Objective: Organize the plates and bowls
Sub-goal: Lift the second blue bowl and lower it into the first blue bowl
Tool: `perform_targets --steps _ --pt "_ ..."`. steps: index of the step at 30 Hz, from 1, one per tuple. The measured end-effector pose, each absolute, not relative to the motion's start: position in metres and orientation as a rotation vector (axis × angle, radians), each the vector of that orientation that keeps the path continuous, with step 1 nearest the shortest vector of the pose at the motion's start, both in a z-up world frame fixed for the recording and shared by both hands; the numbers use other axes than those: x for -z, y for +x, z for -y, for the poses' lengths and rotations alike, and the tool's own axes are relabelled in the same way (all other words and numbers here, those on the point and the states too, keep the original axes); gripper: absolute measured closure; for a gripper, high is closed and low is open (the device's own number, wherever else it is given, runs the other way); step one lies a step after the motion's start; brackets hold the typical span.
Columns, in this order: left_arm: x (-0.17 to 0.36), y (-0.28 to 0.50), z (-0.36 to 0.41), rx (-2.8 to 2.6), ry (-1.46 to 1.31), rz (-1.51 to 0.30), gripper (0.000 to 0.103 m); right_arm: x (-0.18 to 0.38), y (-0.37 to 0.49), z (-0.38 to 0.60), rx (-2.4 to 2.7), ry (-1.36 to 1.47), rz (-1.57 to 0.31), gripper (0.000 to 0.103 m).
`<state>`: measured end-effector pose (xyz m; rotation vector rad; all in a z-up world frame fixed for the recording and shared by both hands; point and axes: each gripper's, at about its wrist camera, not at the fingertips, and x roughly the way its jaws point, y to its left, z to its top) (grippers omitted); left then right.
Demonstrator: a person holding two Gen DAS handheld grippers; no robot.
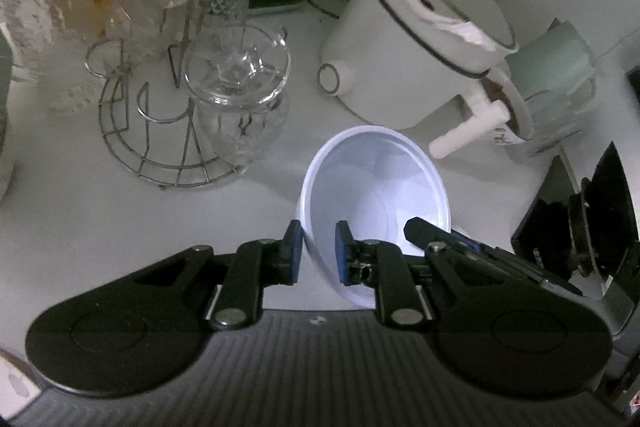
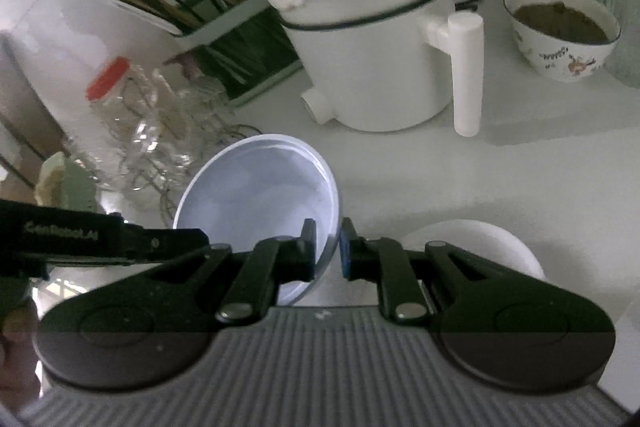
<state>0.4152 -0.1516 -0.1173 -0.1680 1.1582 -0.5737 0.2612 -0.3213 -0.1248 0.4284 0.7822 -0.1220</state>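
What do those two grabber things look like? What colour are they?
Both look alike. The left gripper and right gripper have black linkage arms with silver rivets, two round black discs at the base and a grey ribbed body between them. Their fingers carry blue pads. The left gripper's side bears pale lettering, too blurred to read surely.

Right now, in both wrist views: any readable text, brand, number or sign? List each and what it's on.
"GenRobot.AI", pale letters, slightly blurred, first letter uncertain: on the side of the left gripper as seen in the right wrist view.
Patterned bowl: small drawn figures, no lettering I can make out.
White pot, red-lidded jar, white bowl: no text visible.
Left wrist view: nothing readable.
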Motion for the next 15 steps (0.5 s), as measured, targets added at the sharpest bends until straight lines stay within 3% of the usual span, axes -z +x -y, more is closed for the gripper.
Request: perform_targets --steps 15 --pt "0.063 0.373 0.126 0.577 -0.151 -1.107 0.083 0.087 0.220 0.309 0.063 0.497 -0.723 0.088"
